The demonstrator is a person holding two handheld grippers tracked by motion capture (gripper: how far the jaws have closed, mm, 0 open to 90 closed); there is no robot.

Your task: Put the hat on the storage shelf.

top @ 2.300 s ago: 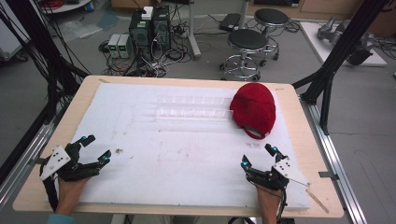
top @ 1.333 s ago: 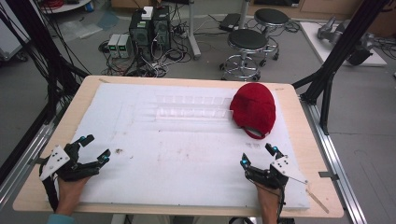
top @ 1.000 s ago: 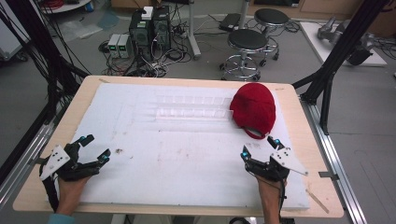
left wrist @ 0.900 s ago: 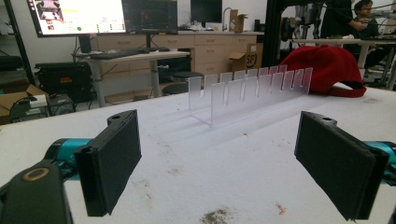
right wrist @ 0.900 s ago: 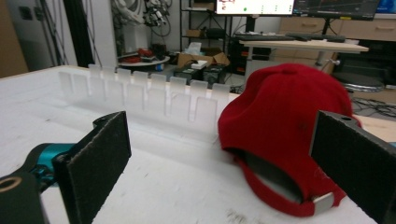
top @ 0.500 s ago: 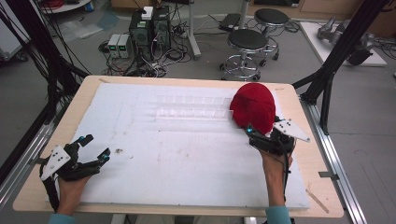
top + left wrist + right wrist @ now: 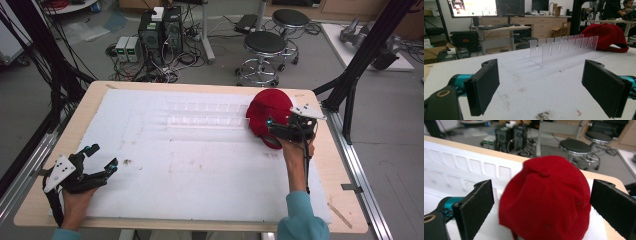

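The right tongs (image 7: pixel 541 202) gape wide with the red cap (image 7: pixel 546 200) between the pads, not yet gripped. The left tongs (image 7: pixel 100 160) rest open and empty, well apart. Closing and lifting are left.

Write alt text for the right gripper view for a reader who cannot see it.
A red cap sits on the white-covered table between the wide-open black jaws of the right gripper, which do not touch it. A clear slotted rack lies to the cap's left, with computer towers and a round stool on the floor beyond.
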